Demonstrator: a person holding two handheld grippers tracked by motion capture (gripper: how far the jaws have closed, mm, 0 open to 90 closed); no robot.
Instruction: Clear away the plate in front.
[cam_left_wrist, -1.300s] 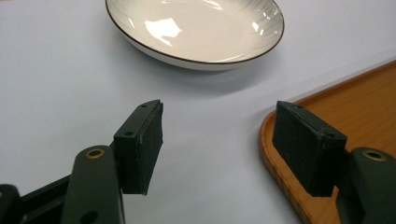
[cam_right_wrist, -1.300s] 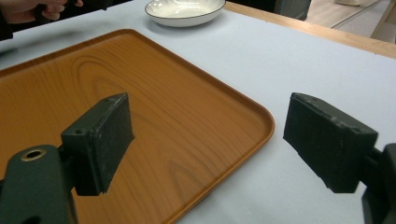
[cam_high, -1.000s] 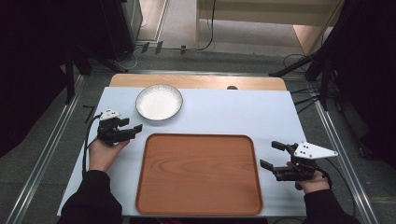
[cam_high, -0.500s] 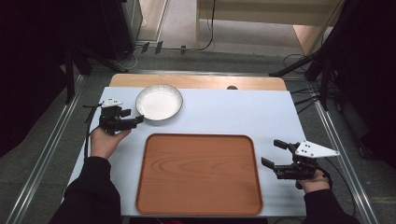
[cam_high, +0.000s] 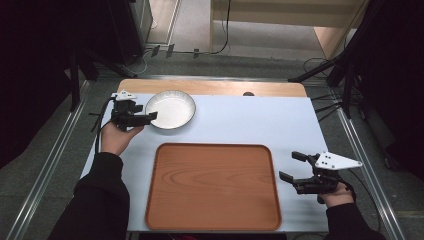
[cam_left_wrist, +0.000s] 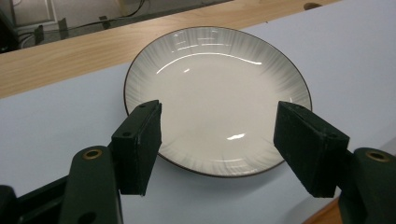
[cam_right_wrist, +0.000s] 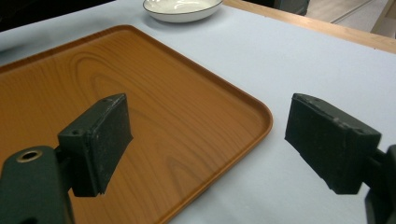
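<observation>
An empty white plate (cam_high: 172, 109) with a dark rim lies at the back left of the pale blue table. My left gripper (cam_high: 148, 117) stands at its left rim, jaws open and pointing across it. In the left gripper view the plate (cam_left_wrist: 217, 93) lies just past my left gripper (cam_left_wrist: 217, 116), its near rim between the open jaws with neither pad pressing on it. A brown wooden tray (cam_high: 212, 187) lies empty at the front middle. My right gripper (cam_high: 289, 165) rests open just off the tray's right edge. In the right gripper view my right gripper (cam_right_wrist: 208, 112) frames a tray corner (cam_right_wrist: 252, 114).
A wooden strip (cam_high: 240, 88) runs along the table's far edge. Metal rails (cam_high: 45, 165) flank the table on both sides. Cables and stand legs lie on the floor beyond. Bare blue table surface (cam_high: 260, 117) stretches right of the plate.
My left hand has moved away from the person and a little up, from beside the tray's far left corner to the plate's left rim. The right hand has stayed put.
</observation>
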